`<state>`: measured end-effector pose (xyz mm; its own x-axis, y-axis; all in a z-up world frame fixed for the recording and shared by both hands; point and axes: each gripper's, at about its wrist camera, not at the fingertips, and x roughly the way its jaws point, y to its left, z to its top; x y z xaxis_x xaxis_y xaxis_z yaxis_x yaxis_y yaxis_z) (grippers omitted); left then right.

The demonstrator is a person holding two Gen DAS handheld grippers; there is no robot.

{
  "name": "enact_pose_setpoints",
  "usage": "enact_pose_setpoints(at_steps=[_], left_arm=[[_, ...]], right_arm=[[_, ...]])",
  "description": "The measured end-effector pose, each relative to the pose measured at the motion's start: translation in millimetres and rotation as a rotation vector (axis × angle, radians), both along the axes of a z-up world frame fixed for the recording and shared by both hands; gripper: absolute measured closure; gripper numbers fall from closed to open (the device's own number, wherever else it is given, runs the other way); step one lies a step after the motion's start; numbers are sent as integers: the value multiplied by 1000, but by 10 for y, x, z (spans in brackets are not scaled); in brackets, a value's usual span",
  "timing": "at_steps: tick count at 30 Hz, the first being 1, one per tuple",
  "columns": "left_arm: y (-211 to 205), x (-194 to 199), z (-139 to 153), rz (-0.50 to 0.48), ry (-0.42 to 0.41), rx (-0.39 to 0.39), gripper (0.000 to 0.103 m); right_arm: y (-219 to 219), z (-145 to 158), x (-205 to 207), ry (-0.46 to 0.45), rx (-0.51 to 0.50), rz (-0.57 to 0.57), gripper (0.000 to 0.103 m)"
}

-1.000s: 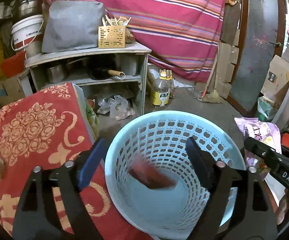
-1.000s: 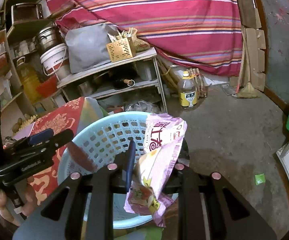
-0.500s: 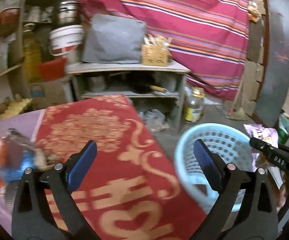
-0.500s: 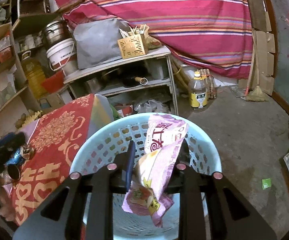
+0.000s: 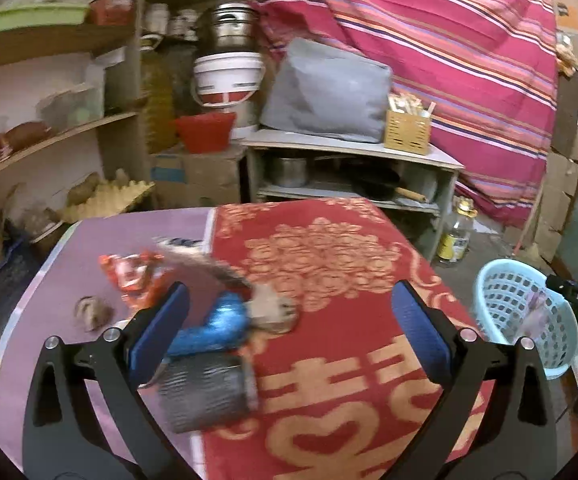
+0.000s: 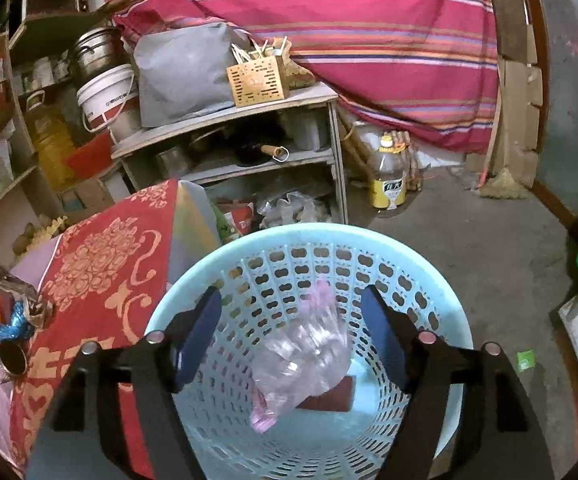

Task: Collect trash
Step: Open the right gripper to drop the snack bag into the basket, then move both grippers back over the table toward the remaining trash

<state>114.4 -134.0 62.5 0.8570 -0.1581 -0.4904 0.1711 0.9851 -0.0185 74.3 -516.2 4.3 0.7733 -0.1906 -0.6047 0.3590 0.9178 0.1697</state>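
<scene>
My right gripper (image 6: pixel 291 332) is open above the light blue perforated basket (image 6: pixel 249 240). A pink snack bag (image 6: pixel 305 356), blurred, is loose inside the basket over a dark red wrapper (image 6: pixel 329 398). My left gripper (image 5: pixel 287 320) is open and empty above the table's red patterned cloth (image 5: pixel 329 256). On the table near its left finger lie a blue foil wrapper (image 5: pixel 217 326), a red-orange wrapper (image 5: pixel 133 276), a grey crumpled wrapper (image 5: pixel 225 272) and a dark tipped-over can (image 5: pixel 205 394). The basket also shows at the right in the left wrist view (image 5: pixel 509 300).
A grey shelf unit (image 6: pixel 249 116) with pots, a cushion and a wooden holder stands behind the table. An oil bottle (image 6: pixel 389 180) stands on the concrete floor. A small nut shell (image 5: pixel 93 312) lies on the table. Wall shelves (image 5: pixel 49 136) are at the left.
My right gripper opened and the pink bag dropped into the basket. My left gripper swung left from the basket to over the table's trash pile.
</scene>
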Motion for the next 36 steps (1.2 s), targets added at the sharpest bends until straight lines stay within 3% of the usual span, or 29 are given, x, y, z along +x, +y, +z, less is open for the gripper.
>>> enact_pose_setpoints(at_steps=[7, 16, 22, 29, 36], left_arm=[[570, -123, 32, 65, -23, 5, 6], [1135, -299, -6, 125, -31, 14, 6], [1476, -368, -194, 163, -11, 55, 6], [1869, -332, -396, 207, 40, 42, 6], [2048, -346, -467, 225, 38, 52, 6]], right_arm=[[428, 246, -150, -45, -81, 58, 15], [1142, 441, -281, -71, -140, 166, 8], [1647, 421, -240, -58, -128, 246, 7], [2217, 367, -151, -50, -141, 326, 7], [2697, 278, -19, -43, -153, 376, 7]])
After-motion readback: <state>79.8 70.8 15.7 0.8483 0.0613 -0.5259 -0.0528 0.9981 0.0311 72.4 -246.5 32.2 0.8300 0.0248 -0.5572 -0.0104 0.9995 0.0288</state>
